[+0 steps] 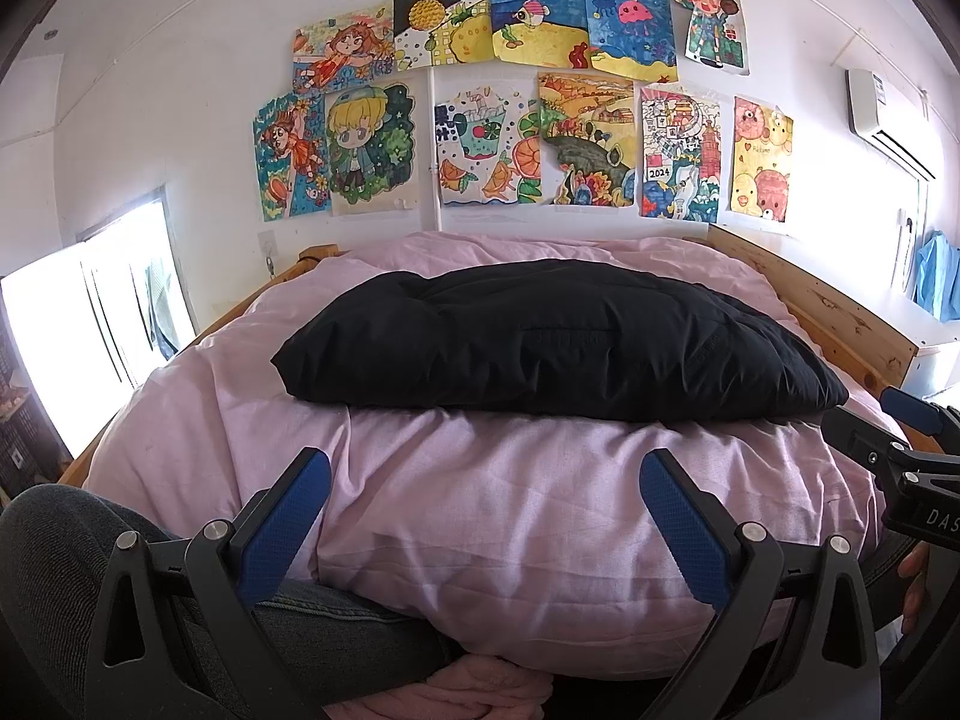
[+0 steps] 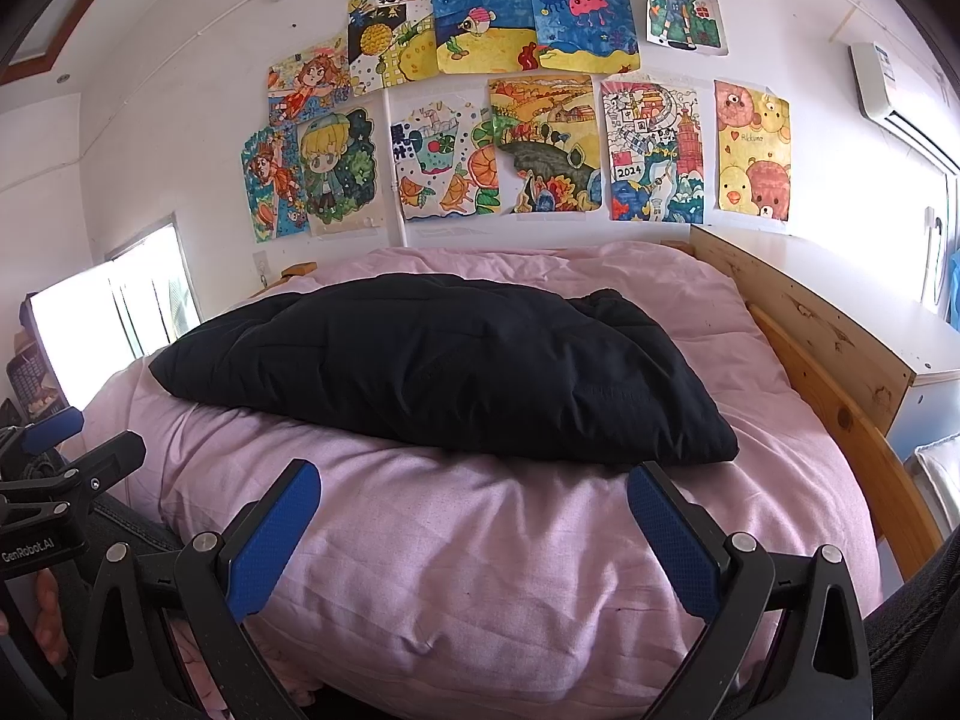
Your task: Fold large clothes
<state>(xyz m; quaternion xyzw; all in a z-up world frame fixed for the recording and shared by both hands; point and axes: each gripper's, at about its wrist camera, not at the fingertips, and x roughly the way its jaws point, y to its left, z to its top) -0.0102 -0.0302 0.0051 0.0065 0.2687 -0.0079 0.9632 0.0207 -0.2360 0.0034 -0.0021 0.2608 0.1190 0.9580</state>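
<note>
A black padded garment [image 1: 558, 342] lies folded in a compact bundle across the middle of a bed with a pink cover [image 1: 480, 516]; it also shows in the right wrist view [image 2: 444, 366]. My left gripper [image 1: 486, 480] is open and empty, held over the near part of the pink cover, short of the garment. My right gripper [image 2: 474, 492] is open and empty too, just before the garment's near right corner. The right gripper shows at the right edge of the left wrist view [image 1: 900, 438]. The left gripper shows at the left edge of the right wrist view [image 2: 66, 456].
A wooden bed frame [image 2: 834, 348] runs along the right side, with a white cabinet [image 2: 936, 378] behind it. Children's drawings [image 1: 516, 96] cover the far wall. A bright window [image 1: 90, 312] is at the left. The person's jeans-clad leg [image 1: 72, 564] is at lower left.
</note>
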